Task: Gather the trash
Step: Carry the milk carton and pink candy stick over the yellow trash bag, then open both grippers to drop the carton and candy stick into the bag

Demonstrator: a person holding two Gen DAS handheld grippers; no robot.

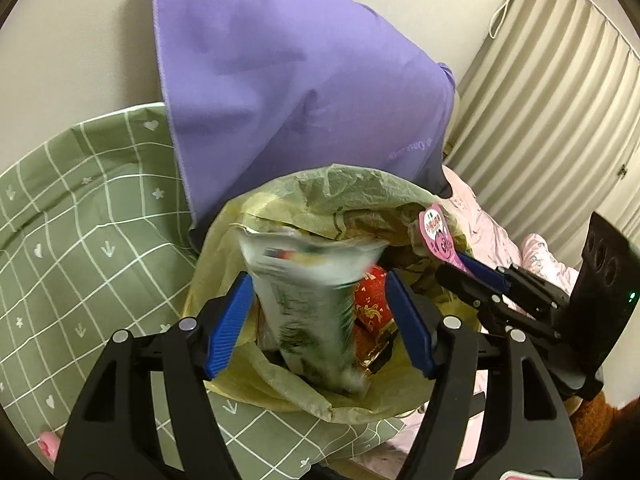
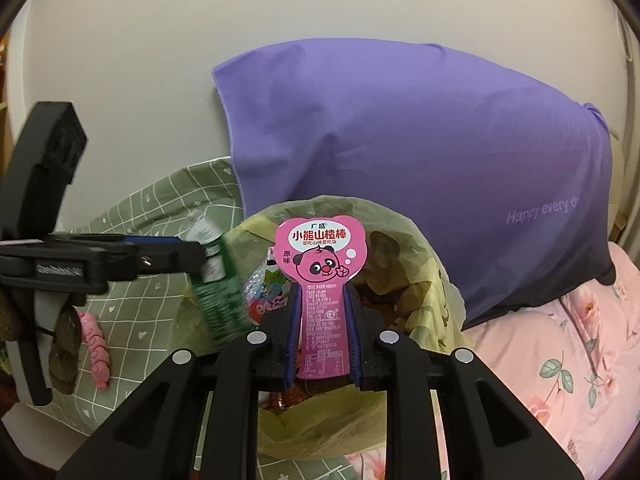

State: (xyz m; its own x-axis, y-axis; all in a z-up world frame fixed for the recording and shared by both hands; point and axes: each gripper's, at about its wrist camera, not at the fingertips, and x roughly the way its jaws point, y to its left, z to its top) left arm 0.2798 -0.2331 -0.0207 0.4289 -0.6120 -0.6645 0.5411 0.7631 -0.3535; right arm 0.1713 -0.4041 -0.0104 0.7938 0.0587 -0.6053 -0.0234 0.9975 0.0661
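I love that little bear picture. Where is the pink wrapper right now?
The pink wrapper is pinched in the right gripper, upright over the yellow trash bag, in front of the purple pillow.

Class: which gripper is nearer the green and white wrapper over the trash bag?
Left. The left gripper has its open jaws either side of the green and white wrapper; the right gripper, beside it, clamps a pink wrapper.

"Happy every d" on purple pillow (image 2: 420, 152), "小熊山楂棒" on pink wrapper (image 2: 322, 256)
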